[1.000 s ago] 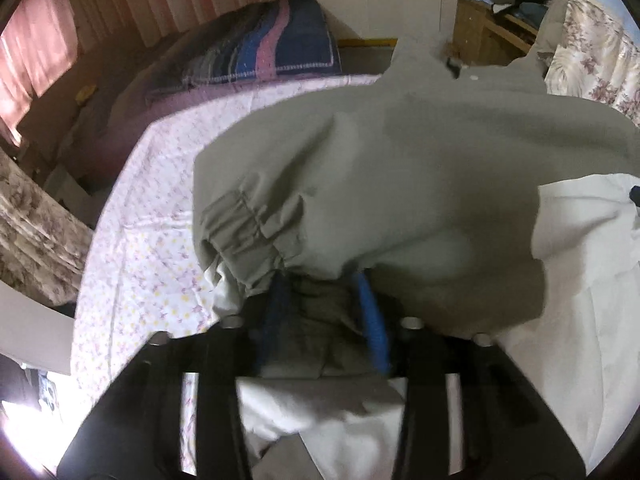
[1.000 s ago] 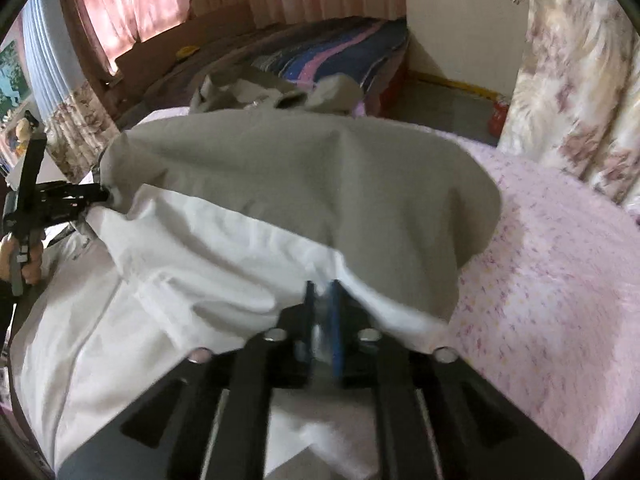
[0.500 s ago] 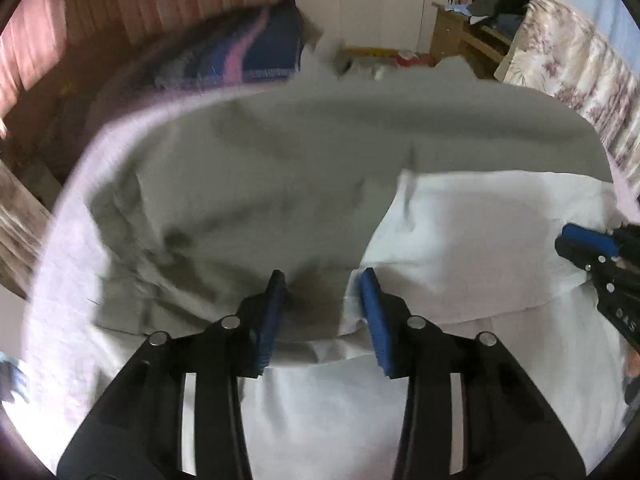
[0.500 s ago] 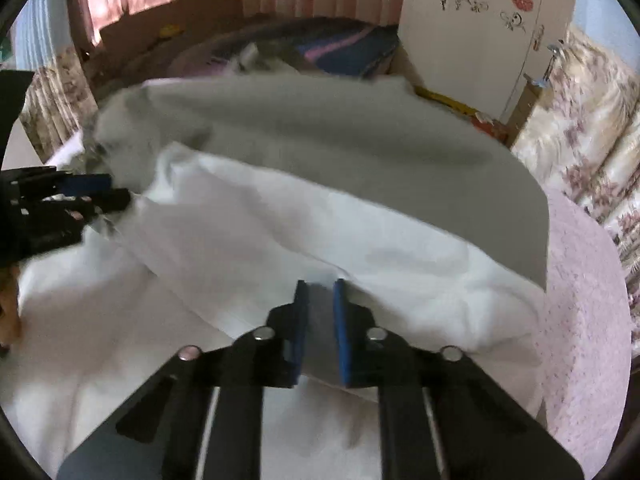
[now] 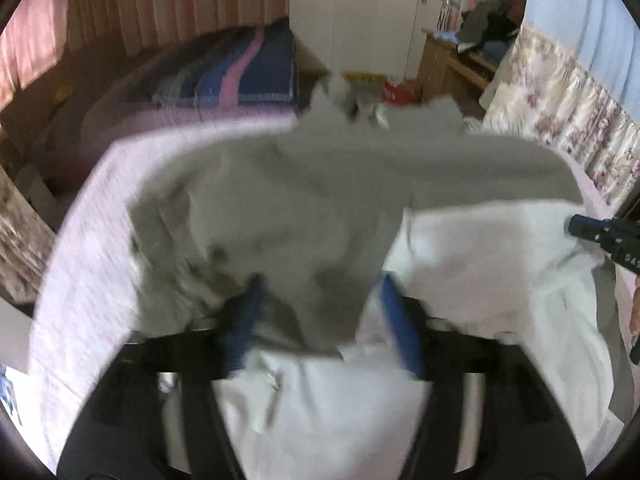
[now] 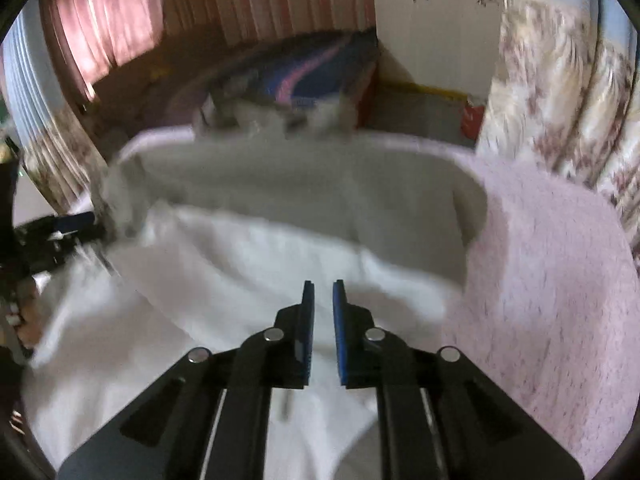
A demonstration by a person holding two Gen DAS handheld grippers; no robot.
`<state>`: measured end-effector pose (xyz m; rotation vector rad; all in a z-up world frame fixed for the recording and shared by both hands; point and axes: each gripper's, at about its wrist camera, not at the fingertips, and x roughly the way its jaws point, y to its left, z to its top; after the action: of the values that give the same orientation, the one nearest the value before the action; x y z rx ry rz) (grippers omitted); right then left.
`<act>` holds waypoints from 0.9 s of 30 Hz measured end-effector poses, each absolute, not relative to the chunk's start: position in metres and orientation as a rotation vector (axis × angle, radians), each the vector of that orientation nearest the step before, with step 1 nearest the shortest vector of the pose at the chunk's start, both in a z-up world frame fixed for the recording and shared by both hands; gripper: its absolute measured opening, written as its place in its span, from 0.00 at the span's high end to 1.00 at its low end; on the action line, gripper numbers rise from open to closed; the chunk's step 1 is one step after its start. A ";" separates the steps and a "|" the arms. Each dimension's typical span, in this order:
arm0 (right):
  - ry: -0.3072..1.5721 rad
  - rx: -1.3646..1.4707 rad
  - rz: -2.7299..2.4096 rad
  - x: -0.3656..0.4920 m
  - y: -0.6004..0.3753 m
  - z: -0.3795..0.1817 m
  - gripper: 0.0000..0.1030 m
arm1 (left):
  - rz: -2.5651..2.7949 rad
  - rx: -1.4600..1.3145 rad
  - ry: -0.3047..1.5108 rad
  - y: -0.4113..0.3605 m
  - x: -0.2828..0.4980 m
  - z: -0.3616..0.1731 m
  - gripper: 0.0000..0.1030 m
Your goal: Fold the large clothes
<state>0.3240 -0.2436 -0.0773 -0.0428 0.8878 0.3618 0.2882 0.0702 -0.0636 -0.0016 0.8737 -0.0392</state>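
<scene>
Across the bed, jacket (image 5: 320, 200) lying sideways before me.
My left gripper (image 5: 320, 312) is spread wide astride its near hem; my right gripper (image 6: 323, 300), slightly parted, holds nothing.

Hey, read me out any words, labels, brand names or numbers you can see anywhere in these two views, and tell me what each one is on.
No text can be read in either view.
White marks on the right gripper, seen at the edge of the left wrist view: too small and blurred to read.
Decorations on the wardrobe doors: dark shapes and red round stickers, no legible words.
Red item on the floor: any label is blurred.
Grey jacket: no label or print visible.
</scene>
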 end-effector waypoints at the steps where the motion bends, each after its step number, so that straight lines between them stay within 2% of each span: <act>1: 0.862 -0.040 0.360 0.329 -0.241 -0.069 0.79 | -0.014 0.009 0.857 0.073 0.292 -0.058 0.17; 2: 0.834 -0.039 0.343 0.337 -0.236 -0.060 0.69 | 0.006 0.018 0.841 0.076 0.297 -0.052 0.15; 3: 0.820 -0.037 0.328 0.343 -0.233 -0.055 0.65 | 0.021 0.024 0.825 0.079 0.306 -0.047 0.15; 7: 0.864 -0.008 0.307 0.373 -0.212 -0.058 0.65 | 0.081 0.023 0.905 0.102 0.350 -0.049 0.16; 8: 0.878 -0.018 0.301 0.380 -0.206 -0.061 0.65 | 0.099 0.013 0.945 0.110 0.360 -0.054 0.20; 10: 0.894 -0.050 0.292 0.387 -0.197 -0.068 0.65 | 0.153 0.033 1.028 0.123 0.378 -0.071 0.51; 11: 0.906 -0.058 0.287 0.392 -0.194 -0.073 0.65 | 0.162 0.032 1.049 0.127 0.384 -0.077 0.54; 14: 0.952 -0.115 0.261 0.405 -0.192 -0.088 0.73 | 0.125 -0.016 1.061 0.141 0.389 -0.086 0.54; 17: 1.002 -0.159 0.221 0.421 -0.198 -0.105 0.99 | 0.117 -0.004 1.065 0.144 0.386 -0.096 0.54; 21: 1.073 -0.038 0.229 0.434 -0.219 -0.115 1.00 | 0.118 0.021 1.076 0.141 0.386 -0.109 0.52; 27: 1.091 -0.088 0.218 0.438 -0.212 -0.125 1.00 | 0.119 0.024 1.086 0.140 0.390 -0.112 0.51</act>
<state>0.4383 -0.2123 -0.1252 -0.0884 1.0907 0.2179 0.3897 0.1398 -0.1119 0.0242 1.0862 0.1185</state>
